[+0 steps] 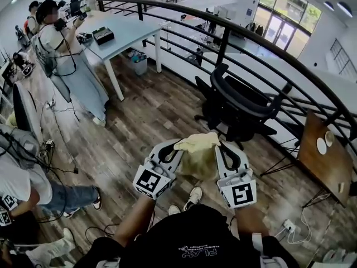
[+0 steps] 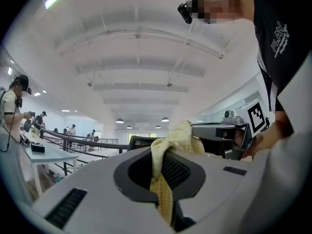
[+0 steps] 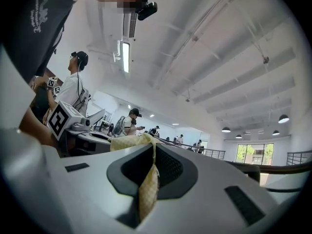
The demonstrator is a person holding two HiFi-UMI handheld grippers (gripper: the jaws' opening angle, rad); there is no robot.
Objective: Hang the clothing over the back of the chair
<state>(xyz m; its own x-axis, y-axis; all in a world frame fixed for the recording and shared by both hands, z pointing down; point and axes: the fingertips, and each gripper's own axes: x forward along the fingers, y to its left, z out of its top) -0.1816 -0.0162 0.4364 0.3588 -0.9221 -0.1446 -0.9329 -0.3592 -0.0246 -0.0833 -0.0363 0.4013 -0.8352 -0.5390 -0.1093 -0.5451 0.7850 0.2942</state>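
Note:
A pale yellow piece of clothing (image 1: 198, 151) hangs stretched between my two grippers in front of me. My left gripper (image 1: 174, 146) is shut on its left edge; in the left gripper view the yellow cloth (image 2: 163, 179) is pinched between the jaws. On the right edge my right gripper (image 1: 220, 146) is shut too, with a strip of cloth (image 3: 147, 189) clamped in its jaws. A black office chair (image 1: 237, 104) stands just beyond the clothing, its curved back (image 1: 245, 96) facing me. The chair back also shows past the jaws in the left gripper view (image 2: 141, 141).
A black curved railing (image 1: 234, 29) runs behind the chair. A white table (image 1: 120, 35) stands at the far left with a person (image 1: 70, 54) beside it. Another person (image 1: 22, 188) sits at the near left. A brown side table (image 1: 326, 155) is at the right.

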